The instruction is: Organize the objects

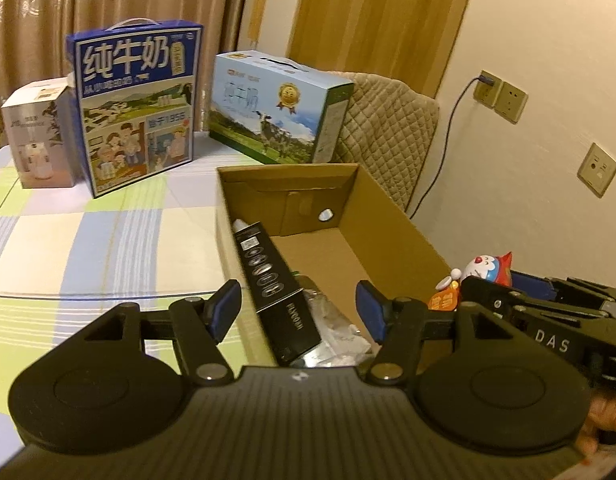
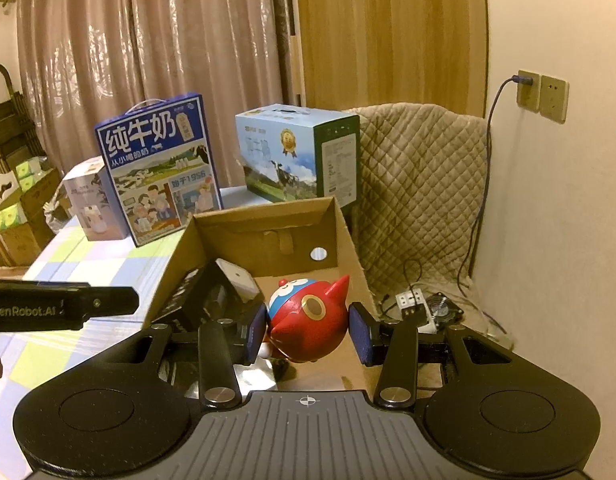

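the cardboard box point(image 2: 349, 240) is open on top, so i can come in from above. its floor is bare along the right wall and toward the far end. the left side is taken by a long black carton point(image 1: 274, 292) leaning on the left wall, with a clear plastic bag point(image 1: 335, 326) beside it. behind the box, the blue milk carton point(image 2: 160, 172) and the light blue milk carton point(image 2: 296, 152) stand on the checked tablecloth point(image 1: 68, 240), blocking the far edge. my left gripper point(image 1: 298, 312) hangs spread over the near left corner.
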{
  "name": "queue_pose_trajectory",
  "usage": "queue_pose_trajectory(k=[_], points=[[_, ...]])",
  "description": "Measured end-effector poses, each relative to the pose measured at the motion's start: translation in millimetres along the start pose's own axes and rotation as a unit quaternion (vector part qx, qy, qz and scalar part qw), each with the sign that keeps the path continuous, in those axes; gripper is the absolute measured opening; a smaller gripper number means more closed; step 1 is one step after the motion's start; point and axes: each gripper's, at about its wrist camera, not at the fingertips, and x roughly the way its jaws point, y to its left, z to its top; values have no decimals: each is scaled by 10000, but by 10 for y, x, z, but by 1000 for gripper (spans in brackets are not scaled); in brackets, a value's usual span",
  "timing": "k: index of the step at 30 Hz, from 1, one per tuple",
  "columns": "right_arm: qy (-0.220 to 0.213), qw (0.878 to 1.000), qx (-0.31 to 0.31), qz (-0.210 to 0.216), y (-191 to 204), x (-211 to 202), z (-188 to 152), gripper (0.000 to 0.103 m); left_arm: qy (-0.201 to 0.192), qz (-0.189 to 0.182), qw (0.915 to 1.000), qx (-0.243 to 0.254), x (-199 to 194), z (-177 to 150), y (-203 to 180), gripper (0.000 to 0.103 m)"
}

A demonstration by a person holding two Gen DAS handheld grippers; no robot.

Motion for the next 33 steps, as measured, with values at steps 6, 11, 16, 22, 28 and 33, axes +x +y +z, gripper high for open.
queue_pose_trajectory(k=[6,11,16,22,28,33], points=[[-21,9984,271,490,26,112,37,45,-15,127,9999,-77,-52,-41,129,65],[-190,9982,433,362,14,60,67,67,6,195,9997,-122,-98,-112,216,76],[-77,9989,374,282,8,-64,-2,67,-5,327,9994,-63,-191,-224,231,90],[150,9988,429,159,38,-325,-163,67,28,333,9994,31,-349,-429,199,102],[401,9988,247,112,165,-621,-357,67,73,411,9991,-17,-580,-629,154,102],[548,9983,171,66,296,-842,-545,67,129,517,9986,6,-803,-758,168,102]])
